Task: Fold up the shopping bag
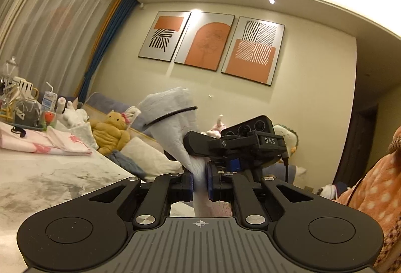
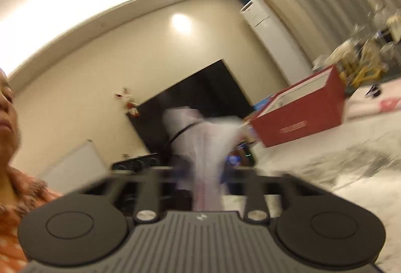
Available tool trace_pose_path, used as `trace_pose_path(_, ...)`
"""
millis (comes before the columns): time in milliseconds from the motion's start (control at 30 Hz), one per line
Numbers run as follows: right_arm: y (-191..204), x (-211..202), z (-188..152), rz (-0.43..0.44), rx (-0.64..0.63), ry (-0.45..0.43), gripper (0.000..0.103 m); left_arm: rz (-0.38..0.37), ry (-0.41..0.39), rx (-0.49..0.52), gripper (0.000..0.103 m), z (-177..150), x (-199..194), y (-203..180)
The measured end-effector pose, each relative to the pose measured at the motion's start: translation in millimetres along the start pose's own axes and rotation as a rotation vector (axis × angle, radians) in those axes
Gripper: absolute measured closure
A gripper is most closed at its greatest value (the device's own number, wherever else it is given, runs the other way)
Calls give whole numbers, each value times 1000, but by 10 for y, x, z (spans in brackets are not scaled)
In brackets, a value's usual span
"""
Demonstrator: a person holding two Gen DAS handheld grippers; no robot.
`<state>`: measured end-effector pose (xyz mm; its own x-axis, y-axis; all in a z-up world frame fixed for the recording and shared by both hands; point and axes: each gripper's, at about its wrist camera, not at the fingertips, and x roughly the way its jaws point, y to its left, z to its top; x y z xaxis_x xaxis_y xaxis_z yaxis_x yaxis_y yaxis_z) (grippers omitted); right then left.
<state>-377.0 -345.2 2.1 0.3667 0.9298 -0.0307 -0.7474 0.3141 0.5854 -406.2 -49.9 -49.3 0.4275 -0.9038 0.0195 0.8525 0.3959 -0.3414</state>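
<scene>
A pale, crumpled shopping bag (image 1: pixel 173 117) with a thin black strap (image 1: pixel 170 116) is held up in the air between both grippers. My left gripper (image 1: pixel 199 182) is shut on a bunched part of it, the blue pads pressing the fabric from both sides. The right gripper's black finger (image 1: pixel 198 146) lies against the bag just above, facing me. In the blurred right wrist view the bag (image 2: pixel 200 137) runs down between the jaws of my right gripper (image 2: pixel 206 172), which close around it. The bag's lower part is hidden behind the gripper bodies.
A marble-patterned table (image 1: pixel 37 180) lies to the left, with folded pink-printed bags (image 1: pixel 37 142) and glassware at its far end. A red box (image 2: pixel 300 112) stands on the table (image 2: pixel 351 160). A sofa with plush toys (image 1: pixel 110 132) is behind. A person's orange sleeve (image 1: pixel 371 187) is at right.
</scene>
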Motion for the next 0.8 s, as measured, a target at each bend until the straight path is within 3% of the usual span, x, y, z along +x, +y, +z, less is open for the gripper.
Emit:
trace_pose_path(133,5,-26,-23,18,-13,-16,93,-31,-15,-14,93,-3,-7,35)
trace_pose_path(367,49,-20,-47,38,-44,0,92,-72,41,-29,94,2,115,80)
trace_pose_path(467,183,-23,-44,-18,-127,21,79,-20,48,12,96,6,117,54)
trace_pose_path(567,351,-123,-20,-57,-217,7,49,69,44,160,96,40,45,-94)
trace_pose_path(600,379,-183,-6,-46,-218,-15,45,101,44,239,96,33,29,-172)
trace_pose_path(667,423,-306,29,-24,-207,-64,45,158,58,405,96,-26,48,-322)
trace_pose_path(733,427,-418,80,-10,-155,-119,51,164,76,483,96,-73,86,-389)
trace_pose_path(800,437,-430,120,-28,-131,-124,71,166,88,528,96,-105,114,-425)
